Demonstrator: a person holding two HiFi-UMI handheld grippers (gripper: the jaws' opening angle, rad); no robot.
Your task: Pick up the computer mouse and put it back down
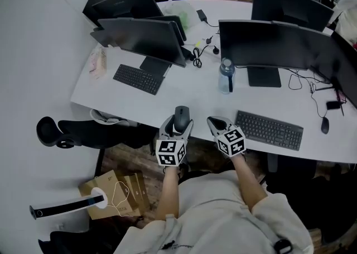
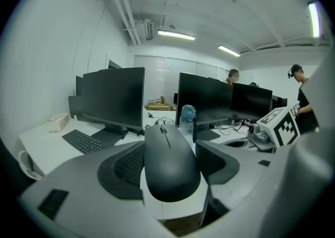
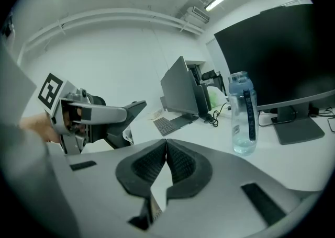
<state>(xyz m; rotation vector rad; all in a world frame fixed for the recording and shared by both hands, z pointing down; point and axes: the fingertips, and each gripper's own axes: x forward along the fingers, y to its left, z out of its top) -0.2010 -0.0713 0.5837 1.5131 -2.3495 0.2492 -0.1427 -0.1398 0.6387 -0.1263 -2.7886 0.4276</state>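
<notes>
Grips the mouse (image 1: 182, 114) by its flanks in the left gripper (image 1: 179, 129), low centre of the frame at the desk (image 1: 189, 94) edge. Probably light, rigid, slick-shelled, so best pinched at the waist. Shows the right gripper (image 1: 218, 124) pressed together, empty.

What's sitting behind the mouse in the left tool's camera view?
A water bottle stands behind the mouse, with a dark monitor beyond it. The mouse covers the bottle's lower part, so its base is hidden.
</notes>
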